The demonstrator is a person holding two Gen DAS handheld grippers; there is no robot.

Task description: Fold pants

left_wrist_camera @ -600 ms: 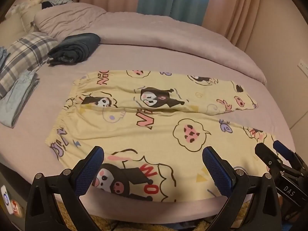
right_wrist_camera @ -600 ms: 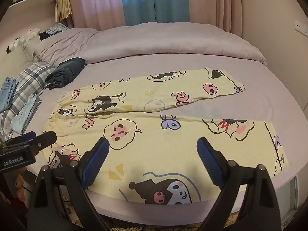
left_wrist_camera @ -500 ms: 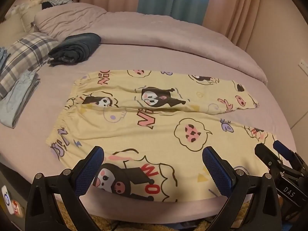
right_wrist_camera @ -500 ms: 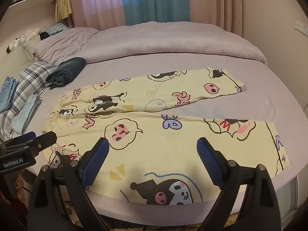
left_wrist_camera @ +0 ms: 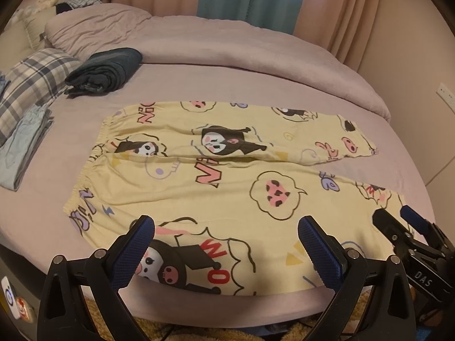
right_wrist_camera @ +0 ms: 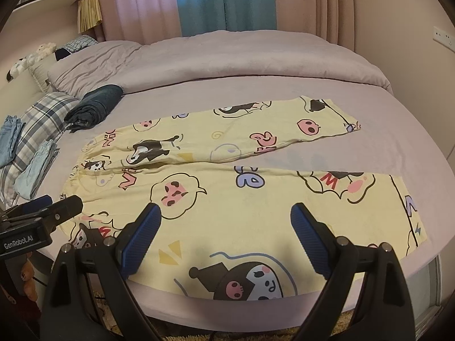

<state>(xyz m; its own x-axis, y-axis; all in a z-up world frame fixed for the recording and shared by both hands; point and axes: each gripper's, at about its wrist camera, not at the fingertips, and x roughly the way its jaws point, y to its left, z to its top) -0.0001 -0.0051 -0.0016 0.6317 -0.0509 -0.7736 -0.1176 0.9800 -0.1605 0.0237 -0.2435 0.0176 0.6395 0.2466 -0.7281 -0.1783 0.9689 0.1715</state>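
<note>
Yellow cartoon-print pants (left_wrist_camera: 227, 182) lie flat on the lilac bed (left_wrist_camera: 199, 91), waistband to the left, two legs spread to the right; they also show in the right wrist view (right_wrist_camera: 227, 187). My left gripper (left_wrist_camera: 226, 244) is open and empty, above the near edge of the near leg by the waistband end. My right gripper (right_wrist_camera: 226, 233) is open and empty, above the near leg's middle. Each gripper shows in the other's view: the right one (left_wrist_camera: 403, 224) at the right edge, the left one (right_wrist_camera: 54, 207) at the left edge.
A rolled dark garment (left_wrist_camera: 105, 71) lies behind the waistband. A plaid pillow (left_wrist_camera: 31, 82) and folded light-blue clothes (left_wrist_camera: 25, 142) lie at the left. A folded lilac duvet (left_wrist_camera: 227, 45) runs along the back. The bed's near edge (left_wrist_camera: 227, 304) is just under the grippers.
Both grippers have drifted very slightly; the pants sit a touch lower in both views. Both stay open. The pants have not moved on the bed.
</note>
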